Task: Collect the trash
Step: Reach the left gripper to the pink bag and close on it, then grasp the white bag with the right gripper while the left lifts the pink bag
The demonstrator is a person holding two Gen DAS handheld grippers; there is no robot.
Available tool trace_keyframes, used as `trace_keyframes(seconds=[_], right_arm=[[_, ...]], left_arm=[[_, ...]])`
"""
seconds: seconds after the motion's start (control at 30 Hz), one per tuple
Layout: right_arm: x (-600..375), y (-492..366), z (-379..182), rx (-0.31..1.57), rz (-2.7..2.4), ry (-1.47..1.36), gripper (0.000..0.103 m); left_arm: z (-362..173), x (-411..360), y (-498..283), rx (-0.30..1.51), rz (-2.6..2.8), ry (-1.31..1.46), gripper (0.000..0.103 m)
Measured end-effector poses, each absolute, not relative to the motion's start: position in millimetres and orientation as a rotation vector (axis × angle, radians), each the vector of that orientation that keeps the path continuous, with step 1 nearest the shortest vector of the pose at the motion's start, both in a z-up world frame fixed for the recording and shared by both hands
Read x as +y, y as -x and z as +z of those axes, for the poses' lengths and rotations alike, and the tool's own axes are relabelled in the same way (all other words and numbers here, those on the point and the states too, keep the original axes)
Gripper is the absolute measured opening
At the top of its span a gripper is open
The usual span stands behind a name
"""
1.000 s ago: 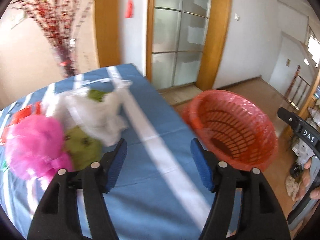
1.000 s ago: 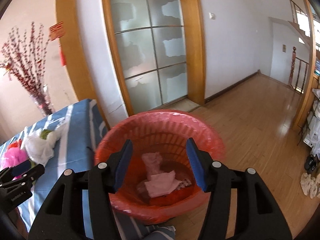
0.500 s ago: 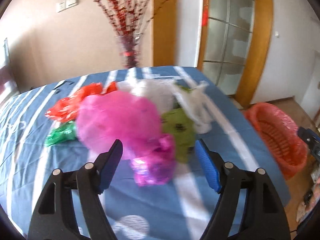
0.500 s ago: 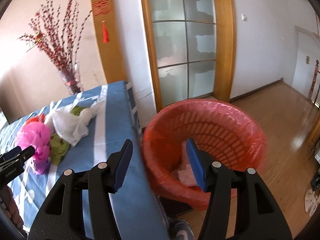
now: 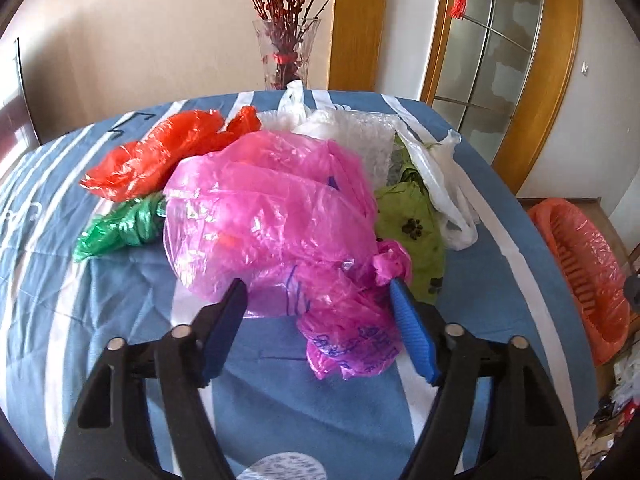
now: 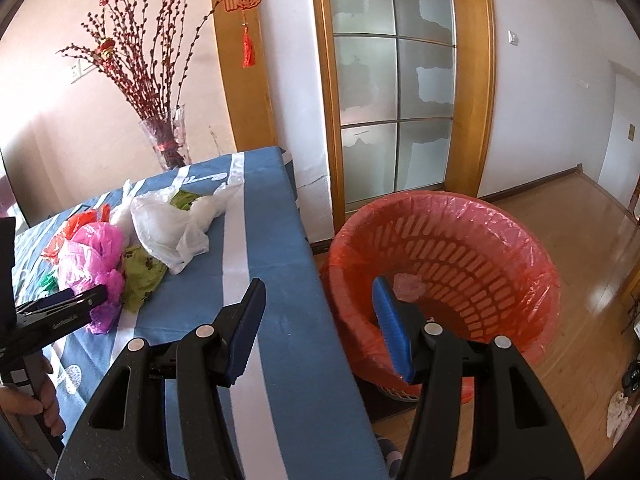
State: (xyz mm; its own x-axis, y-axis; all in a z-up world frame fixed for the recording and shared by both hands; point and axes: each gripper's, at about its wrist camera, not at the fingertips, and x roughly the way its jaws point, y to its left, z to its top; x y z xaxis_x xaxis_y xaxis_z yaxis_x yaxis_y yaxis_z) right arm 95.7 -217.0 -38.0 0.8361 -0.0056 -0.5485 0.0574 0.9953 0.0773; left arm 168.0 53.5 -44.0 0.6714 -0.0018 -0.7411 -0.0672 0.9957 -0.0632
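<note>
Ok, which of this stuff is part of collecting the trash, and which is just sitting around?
Job:
pink bag
red bag
green bag
white bag
olive bag
red basket
left gripper, closing around pink bag

Lying about:
vase
red tassel

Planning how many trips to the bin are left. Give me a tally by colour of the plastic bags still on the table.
Pink bag: 1
Red-orange bag: 1
Dark green bag: 1
Light green bag with paw prints: 1
White or clear bags: at least 2, bunched together, so the exact count is unclear
Total: at least 6
</note>
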Motion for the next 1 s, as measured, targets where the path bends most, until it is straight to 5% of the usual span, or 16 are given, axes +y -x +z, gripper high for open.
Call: trace_keyframes(seconds=[0.3,0.5,1.0], right_arm=[[-195,-99,-40,0.589,0.014,-0.072,0.056],[-173,-107,-35,0.582,0.058,-0.049,0.056],[-114,-185,-37,0.638,0.190,-0.109,0.046]], left_arm=[[-43,53,-161,0.797,-0.021,0.078,0.024],[-29,67,-150,0.758,-0.025,0.086,0.016],[12,94,-145,0.660,-0.002,0.079,0.016]])
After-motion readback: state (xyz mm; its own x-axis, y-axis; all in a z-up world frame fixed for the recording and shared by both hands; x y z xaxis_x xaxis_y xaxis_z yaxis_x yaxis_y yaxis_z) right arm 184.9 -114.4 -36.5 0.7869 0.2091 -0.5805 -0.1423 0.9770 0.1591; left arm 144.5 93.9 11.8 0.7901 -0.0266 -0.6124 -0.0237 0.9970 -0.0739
